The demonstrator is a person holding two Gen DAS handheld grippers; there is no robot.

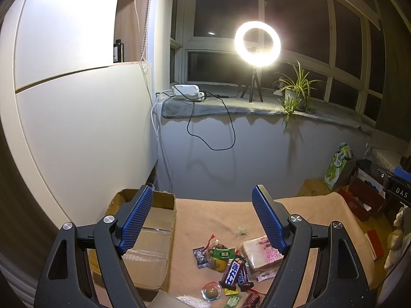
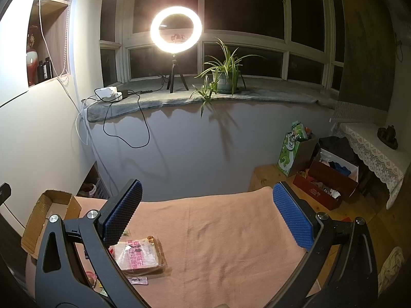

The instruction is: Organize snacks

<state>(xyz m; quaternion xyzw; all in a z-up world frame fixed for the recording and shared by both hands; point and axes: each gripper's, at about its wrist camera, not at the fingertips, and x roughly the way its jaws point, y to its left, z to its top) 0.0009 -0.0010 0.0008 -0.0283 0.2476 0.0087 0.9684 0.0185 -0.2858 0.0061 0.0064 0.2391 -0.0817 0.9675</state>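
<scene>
Obs.: Your left gripper [image 1: 203, 220] is spread wide and empty, raised above the peach-coloured cloth-covered table [image 1: 205, 213]. Your right gripper [image 2: 205, 215] is likewise released, holding nothing, over the bare right half of the cloth.

Snacks: a loose heap near the table's front edge, left of centre. It includes a clear-wrapped block of sliced bread with pink print [image 1: 259, 255], a dark Snickers bar with blue lettering [image 1: 232, 273] touching the bread's left side, a green-labelled sweet [image 1: 224, 253] and a round brown jelly cup in clear plastic [image 1: 211, 292] at the front edge. A small pale-green wrapped candy [image 1: 241, 230] lies apart, further back.

Container: open brown cardboard box [image 1: 151, 241] at the table's left edge, flaps up, just beside the heap; what it holds I cannot tell.

Judgement: the box sits there, probably, so each transfer is short. Nothing appears sorted yet. With both tools open and high, you look set for a first pick; the bread is nearest your right tool.
</scene>
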